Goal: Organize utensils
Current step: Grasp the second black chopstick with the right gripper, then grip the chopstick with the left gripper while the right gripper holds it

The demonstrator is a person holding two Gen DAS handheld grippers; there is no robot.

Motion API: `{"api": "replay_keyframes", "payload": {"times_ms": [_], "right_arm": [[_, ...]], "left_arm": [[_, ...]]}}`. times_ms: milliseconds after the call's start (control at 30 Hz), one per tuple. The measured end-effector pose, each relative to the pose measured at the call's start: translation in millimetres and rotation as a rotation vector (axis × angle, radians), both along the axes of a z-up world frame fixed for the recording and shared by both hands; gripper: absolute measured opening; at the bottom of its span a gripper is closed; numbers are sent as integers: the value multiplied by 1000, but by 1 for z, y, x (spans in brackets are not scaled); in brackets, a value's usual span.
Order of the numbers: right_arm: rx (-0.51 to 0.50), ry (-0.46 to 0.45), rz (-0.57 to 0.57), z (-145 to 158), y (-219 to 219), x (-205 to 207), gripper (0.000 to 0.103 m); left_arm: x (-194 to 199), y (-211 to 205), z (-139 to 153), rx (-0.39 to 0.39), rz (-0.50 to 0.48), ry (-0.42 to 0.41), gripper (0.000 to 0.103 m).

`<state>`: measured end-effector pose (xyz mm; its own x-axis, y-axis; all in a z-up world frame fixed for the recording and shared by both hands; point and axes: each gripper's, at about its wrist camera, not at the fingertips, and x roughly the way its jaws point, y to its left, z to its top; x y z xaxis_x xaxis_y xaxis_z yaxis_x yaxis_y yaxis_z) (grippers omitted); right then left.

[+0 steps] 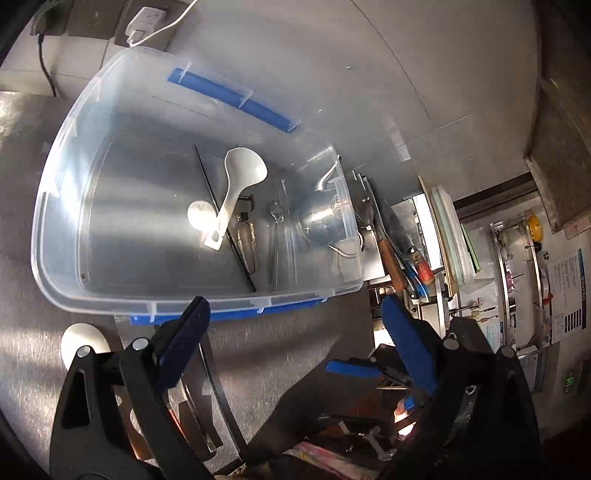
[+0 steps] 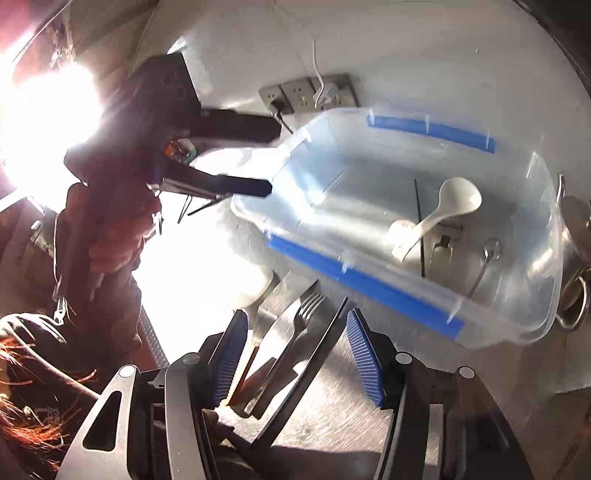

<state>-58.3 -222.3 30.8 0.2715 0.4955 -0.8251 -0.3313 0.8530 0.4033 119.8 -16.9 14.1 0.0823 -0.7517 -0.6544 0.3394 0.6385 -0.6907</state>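
A clear plastic bin point(image 1: 59, 206) with blue latches holds two white spoons point(image 1: 242, 173), a black chopstick point(image 1: 221, 214), a metal spoon point(image 1: 276, 218) and a small metal tool point(image 1: 245, 236). My left gripper point(image 1: 295, 314) is open and empty, just in front of the bin's near rim. The bin point(image 2: 406, 291) also shows in the right wrist view. My right gripper point(image 2: 295, 332) is open over loose utensils on the steel table: a fork point(image 2: 303, 314), a knife point(image 2: 273, 332), a black chopstick point(image 2: 325, 343) and a white spoon point(image 2: 255, 284). The left gripper point(image 2: 266, 155) appears there, open beside the bin.
A steel pot point(image 1: 321, 210) stands behind the bin's right end, with knives and tools point(image 1: 391, 258) beyond it. Wall sockets with a white charger point(image 1: 144, 22) sit behind the bin. Strong glare point(image 2: 48, 122) washes out the left of the right wrist view.
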Motion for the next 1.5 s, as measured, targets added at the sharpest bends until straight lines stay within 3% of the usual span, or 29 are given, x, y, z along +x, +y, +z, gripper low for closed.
{"api": "replay_keyframes", "payload": {"times_ms": [100,200,267,433,567,700,800,1100,1300,1333,1400,1433,1500], "right_arm": [[-96,168,24,-66,34,-22,52],[-108,286,-2,-105,48,-39,41],[-105,326,-25,-113,54,-45,39],[-141,328,-25,-113,79,-53,38],[-206,376,-79,-127,83,-61,13],[-204,382,-156,-128,66,-66,8],[-153,408,-200,-129,47,-73,7],[172,444,-235,-103,-31,-97,7],[229,417,-233,-88,-73,-117,7],[232,417,-236,-88,-80,-122,7],[244,421,-241,-89,-89,-125,7],[250,425,-240,-90,-94,-127,7],[255,429,-236,-88,-81,-122,7]], "left_arm": [[-16,24,-25,78,52,31,90],[-19,35,-61,115,76,99,90],[-22,35,-77,126,62,131,90],[-30,33,-109,124,10,212,90],[-35,29,-124,110,-30,256,90],[-41,16,-132,97,-79,284,90],[-49,4,-138,100,-104,309,90],[-90,-32,-168,115,-107,484,90],[-110,-55,-192,128,-53,603,89],[-111,-57,-195,135,-43,612,88],[-113,-58,-199,149,-24,617,71],[-114,-59,-201,152,-15,622,70],[-115,-64,-204,169,-12,615,48]]}}
